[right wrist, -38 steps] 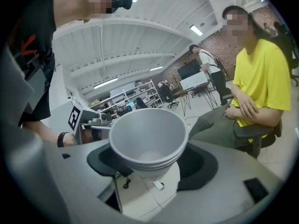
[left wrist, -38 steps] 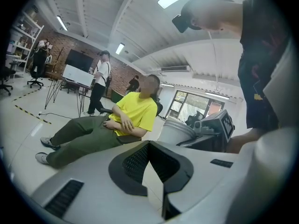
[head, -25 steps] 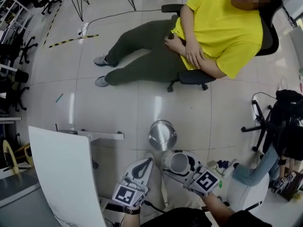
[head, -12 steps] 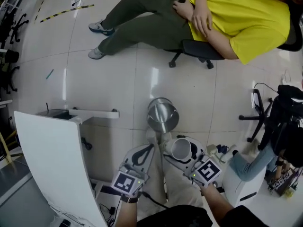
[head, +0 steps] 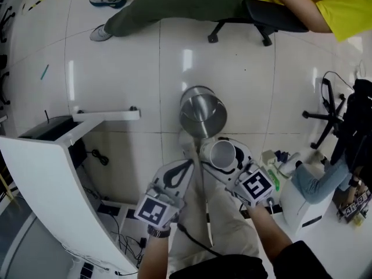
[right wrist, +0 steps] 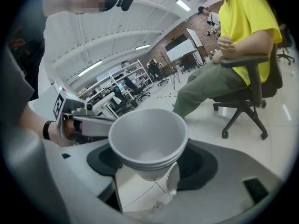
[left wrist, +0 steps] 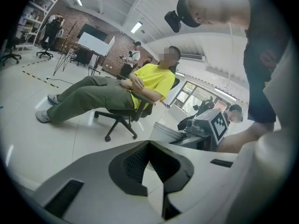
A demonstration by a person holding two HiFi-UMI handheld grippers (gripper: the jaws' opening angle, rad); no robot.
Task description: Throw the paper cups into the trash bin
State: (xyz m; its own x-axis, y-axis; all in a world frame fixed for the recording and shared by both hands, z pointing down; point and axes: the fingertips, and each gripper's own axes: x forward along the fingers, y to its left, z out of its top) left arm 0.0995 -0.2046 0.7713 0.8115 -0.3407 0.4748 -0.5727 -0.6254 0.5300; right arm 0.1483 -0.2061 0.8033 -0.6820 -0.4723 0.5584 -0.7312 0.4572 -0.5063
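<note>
Paper cups are clamped in right gripper, fingers wide; left gripper fingers together, empty.

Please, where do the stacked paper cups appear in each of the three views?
Head view: paper cups lower centre, in the right gripper, just below the metal bin.
Left gripper view: paper cups right of centre, white rims past the jaws.
Right gripper view: paper cups at centre, between the jaws.
Shared landmark: seated person in yellow shirt.
</note>
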